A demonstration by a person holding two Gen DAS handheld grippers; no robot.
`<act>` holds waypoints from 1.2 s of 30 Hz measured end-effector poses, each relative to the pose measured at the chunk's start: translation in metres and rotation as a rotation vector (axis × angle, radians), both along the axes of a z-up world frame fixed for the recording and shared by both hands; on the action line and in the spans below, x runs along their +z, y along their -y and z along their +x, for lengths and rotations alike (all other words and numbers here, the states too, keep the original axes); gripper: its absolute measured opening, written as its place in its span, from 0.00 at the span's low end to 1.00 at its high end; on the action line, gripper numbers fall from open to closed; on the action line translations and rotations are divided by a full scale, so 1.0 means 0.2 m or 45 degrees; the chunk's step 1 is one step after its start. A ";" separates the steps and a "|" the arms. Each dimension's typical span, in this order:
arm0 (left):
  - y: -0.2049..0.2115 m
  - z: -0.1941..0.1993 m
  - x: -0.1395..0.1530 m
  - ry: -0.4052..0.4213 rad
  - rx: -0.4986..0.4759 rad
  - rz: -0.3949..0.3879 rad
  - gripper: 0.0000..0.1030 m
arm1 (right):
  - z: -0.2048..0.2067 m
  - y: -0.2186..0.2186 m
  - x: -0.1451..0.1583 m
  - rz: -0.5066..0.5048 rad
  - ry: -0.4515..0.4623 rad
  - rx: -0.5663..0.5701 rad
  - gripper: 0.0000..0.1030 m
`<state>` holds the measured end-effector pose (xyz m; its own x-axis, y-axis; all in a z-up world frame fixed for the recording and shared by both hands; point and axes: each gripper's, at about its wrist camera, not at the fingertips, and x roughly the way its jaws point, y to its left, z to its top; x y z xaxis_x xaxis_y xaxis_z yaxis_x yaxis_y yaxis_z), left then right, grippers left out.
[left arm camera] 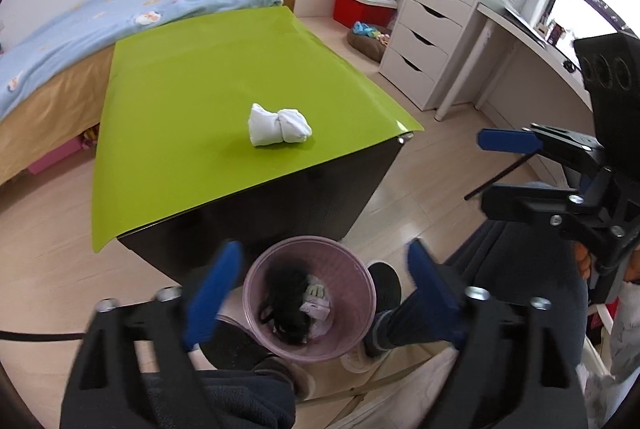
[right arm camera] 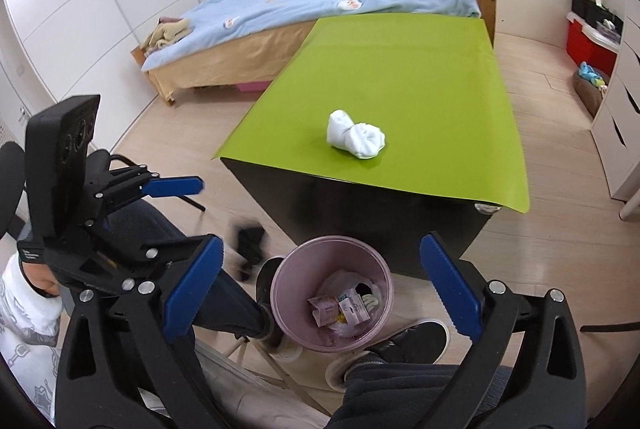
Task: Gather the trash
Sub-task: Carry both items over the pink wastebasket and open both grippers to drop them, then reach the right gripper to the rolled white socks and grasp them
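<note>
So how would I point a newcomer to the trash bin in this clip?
Find the table with the green top beside the bed. On the floor at its near end, between the seated person's shoes, stands the pink bin. It is the only round open container there, with wrappers and a plastic bag inside.

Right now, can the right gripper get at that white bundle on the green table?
Probably yes. The right gripper is open and empty over the pink bin, and the white bundle lies alone on the green tabletop, with nothing around or over it. It would have to move forward over the table edge.
</note>
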<state>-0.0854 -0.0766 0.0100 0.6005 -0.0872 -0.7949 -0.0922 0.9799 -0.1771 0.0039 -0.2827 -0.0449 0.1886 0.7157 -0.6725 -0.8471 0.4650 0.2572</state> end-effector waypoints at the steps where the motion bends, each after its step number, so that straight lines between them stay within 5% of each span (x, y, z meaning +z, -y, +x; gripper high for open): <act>1: 0.00 0.00 0.00 -0.005 0.017 0.013 0.88 | 0.01 0.01 0.00 0.007 -0.001 -0.010 0.95; 21: -0.13 -0.02 0.07 0.036 0.146 0.052 0.93 | 0.04 -0.07 0.01 -0.007 0.034 -0.012 0.96; 36: -0.27 -0.05 0.11 0.051 0.240 0.024 0.93 | 0.28 -0.57 0.01 -0.251 0.138 0.244 0.96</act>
<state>-0.0955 -0.0217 0.0316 0.6362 0.0448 -0.7702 -0.2678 0.9491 -0.1660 0.0594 -0.1688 -0.0433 0.1410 0.6029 -0.7853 -0.9419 0.3260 0.0811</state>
